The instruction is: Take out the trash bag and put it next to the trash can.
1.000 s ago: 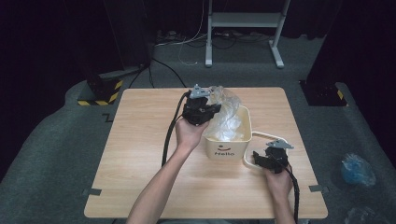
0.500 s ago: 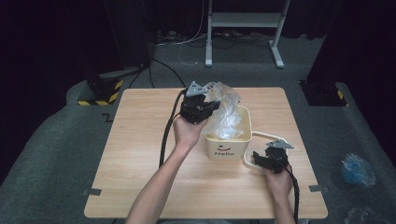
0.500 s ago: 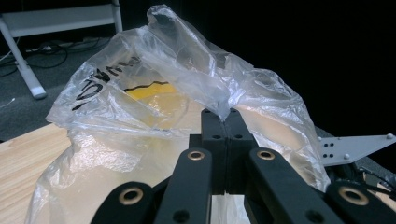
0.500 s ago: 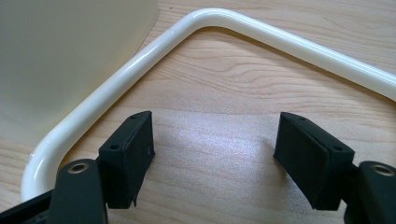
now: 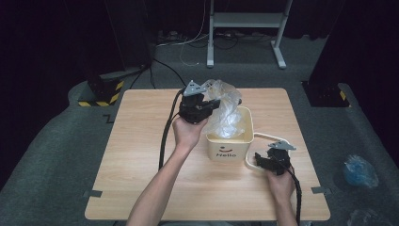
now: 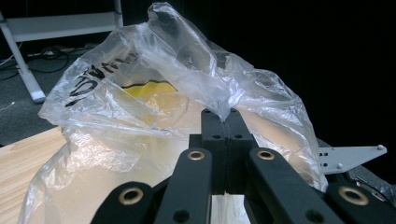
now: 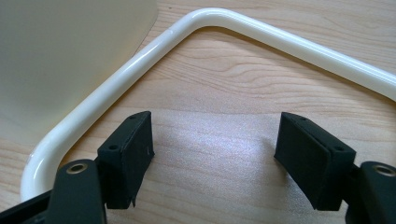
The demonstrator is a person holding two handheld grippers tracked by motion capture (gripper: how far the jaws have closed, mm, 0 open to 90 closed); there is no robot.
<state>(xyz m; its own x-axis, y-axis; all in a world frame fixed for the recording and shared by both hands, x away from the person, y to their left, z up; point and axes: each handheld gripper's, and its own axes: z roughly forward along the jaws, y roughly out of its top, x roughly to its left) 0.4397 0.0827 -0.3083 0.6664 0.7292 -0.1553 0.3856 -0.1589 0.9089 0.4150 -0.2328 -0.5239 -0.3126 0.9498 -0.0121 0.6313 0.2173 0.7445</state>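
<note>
Holding a clear plastic bag (image 6: 154, 93) over the cream bin (image 5: 229, 141).
Left tongs (image 6: 226, 122) are pressed together on a fold of the bag above the bin; right tongs (image 7: 212, 154) stand wide apart, holding nothing, low over the tabletop (image 5: 141, 155) inside the bin's white handle (image 7: 121, 79).
</note>
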